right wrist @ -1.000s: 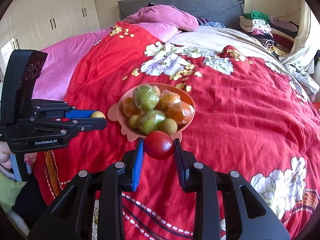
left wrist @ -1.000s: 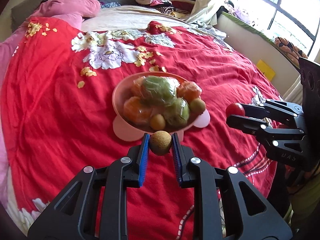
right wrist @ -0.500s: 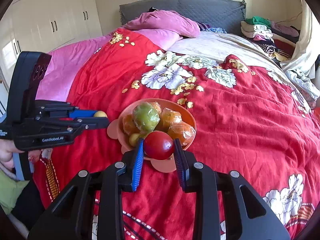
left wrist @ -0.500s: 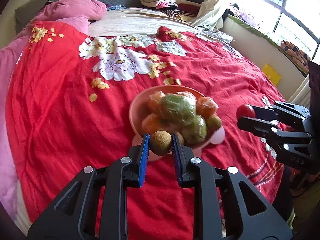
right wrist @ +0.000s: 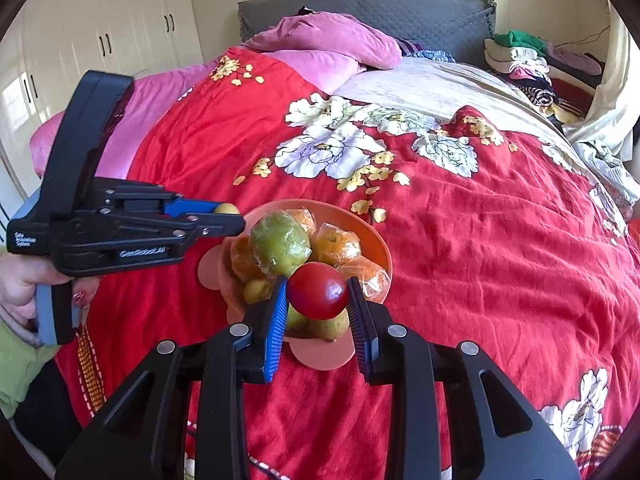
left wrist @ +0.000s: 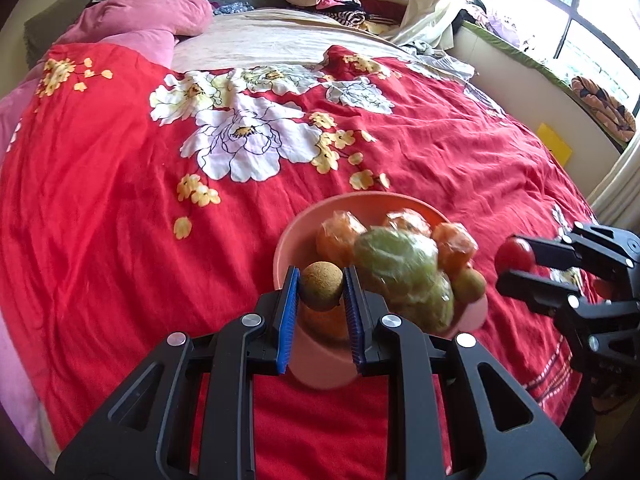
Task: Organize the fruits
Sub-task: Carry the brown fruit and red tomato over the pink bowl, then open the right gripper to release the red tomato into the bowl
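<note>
bowl (right wrist: pixel 376 240): on the bedspread (right wrist: pixel 480 260), wrapped fruits (right wrist: pixel 280 244) piled in it
pillow (right wrist: pixel 332 40): behind the bowl, by the headboard (right wrist: pixel 420 12)
folded clothes (right wrist: pixel 520 56): probably right of the pillow

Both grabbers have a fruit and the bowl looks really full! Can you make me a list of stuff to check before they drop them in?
1. Left gripper pinches the small brown fruit firmly: ok.
2. Right gripper pinches the red fruit firmly: ok.
3. Brown fruit over the pink bowl: ok, it hangs at the near rim.
4. Red fruit over the bowl: ok in the right wrist view; from the left one it looks off to the side, so cannot tell for sure.
5. Free spot in the bowl: not ok, the wrapped fruits are piled high, so a drop may roll off.
6. The two grippers apart from each other: ok.
</note>
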{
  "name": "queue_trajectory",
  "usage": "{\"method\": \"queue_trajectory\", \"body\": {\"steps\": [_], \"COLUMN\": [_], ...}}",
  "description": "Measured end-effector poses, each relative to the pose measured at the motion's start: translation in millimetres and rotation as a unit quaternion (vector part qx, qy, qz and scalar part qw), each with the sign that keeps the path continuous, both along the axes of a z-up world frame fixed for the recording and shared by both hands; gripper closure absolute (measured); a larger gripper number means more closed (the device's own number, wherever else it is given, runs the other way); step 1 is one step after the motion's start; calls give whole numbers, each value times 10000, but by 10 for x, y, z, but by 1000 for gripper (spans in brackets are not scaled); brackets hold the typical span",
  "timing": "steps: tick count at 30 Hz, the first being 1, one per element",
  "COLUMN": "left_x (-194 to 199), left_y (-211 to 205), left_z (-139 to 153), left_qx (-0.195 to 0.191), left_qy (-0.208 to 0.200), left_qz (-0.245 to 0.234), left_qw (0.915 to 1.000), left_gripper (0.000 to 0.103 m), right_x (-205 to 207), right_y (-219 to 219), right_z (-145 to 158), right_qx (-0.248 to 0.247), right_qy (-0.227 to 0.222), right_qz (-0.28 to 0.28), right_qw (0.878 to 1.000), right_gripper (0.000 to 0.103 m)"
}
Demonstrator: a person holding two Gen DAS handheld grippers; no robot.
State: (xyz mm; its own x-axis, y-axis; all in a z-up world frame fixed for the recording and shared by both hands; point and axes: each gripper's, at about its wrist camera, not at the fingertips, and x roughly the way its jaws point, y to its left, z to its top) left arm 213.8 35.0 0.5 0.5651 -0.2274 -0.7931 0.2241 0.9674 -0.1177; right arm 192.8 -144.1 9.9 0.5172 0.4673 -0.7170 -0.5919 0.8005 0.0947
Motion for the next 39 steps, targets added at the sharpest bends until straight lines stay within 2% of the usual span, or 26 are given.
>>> {"method": "queue_trajectory", "body": {"steps": [13, 31, 34, 39], "left_x": [202, 227, 223, 225], "left_y": [82, 58, 67, 65], "left_z": [-180, -197, -195, -196], "left_qx": [-226, -216, -210, -213], "left_qy": [149, 167, 162, 162], "left_qz": [61, 48, 43, 43], "left_qw": [9996, 9996, 9996, 9996], "left_gripper": [88, 88, 88, 88], "right_x": [145, 267, 259, 234], "right_y": [155, 232, 235, 217], "right_z": [-98, -189, -186, -174], "right_qx": [-152, -208, -193, -165], "right_qy": [43, 88, 66, 55], "right_qz": [132, 122, 109, 72], "right_qw": [9998, 9997, 9997, 9998], "right_gripper": [75, 74, 62, 57]}}
